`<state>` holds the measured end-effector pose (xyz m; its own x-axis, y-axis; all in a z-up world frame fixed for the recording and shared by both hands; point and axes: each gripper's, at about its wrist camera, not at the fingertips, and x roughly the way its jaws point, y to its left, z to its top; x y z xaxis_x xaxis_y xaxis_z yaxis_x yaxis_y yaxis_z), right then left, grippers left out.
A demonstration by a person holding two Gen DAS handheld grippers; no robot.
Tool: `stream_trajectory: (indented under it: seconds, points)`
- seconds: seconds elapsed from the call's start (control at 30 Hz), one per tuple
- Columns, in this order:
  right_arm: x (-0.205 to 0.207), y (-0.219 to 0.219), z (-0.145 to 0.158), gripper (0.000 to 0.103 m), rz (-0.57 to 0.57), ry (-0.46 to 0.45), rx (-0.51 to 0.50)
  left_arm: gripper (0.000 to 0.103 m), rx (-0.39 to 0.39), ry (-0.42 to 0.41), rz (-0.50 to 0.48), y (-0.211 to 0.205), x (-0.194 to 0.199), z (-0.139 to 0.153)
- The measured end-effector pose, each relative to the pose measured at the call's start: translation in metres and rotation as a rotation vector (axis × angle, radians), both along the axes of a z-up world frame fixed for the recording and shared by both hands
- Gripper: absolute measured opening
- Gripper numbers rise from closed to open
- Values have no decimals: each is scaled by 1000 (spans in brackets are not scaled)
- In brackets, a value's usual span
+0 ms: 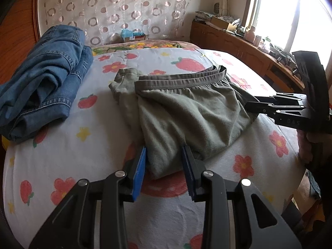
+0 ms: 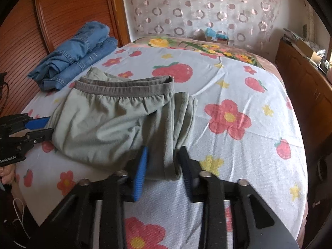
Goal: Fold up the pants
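We have the green pants (image 1: pixel 186 112) folded into a compact stack mid-bed (image 1: pixel 103 161), waistband on top, left gripper (image 1: pixel 164 161) and right gripper (image 2: pixel 161 161) each pinching a near corner, so only letting go or a last tidy looks left.

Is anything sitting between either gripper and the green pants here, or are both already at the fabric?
Nothing visible stands between them. The left gripper and right gripper each straddle the near edge of the green pants. The folded jeans lie apart, further back on the bed.
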<state>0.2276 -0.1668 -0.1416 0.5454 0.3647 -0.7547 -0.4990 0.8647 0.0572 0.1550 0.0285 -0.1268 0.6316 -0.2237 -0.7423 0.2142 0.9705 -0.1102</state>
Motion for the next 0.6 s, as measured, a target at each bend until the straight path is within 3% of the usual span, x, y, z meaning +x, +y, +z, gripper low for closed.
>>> stream_trajectory:
  seconds: [0.03,0.2,0.27,0.6]
  points:
    - [0,-1,0,11,12,2,9,33,0,-2,-3,0,0,-1]
    - [-1,-5,3,6,17,2,31,10,-21,-13,-40,1,-3,5]
    - [-2,-9,6,6,16,9,46,7,-30,-33,-48,4,-7,12]
    - [-39,-21,26,5,48,-22,70,5,-88,-93,-68,12,-33,37]
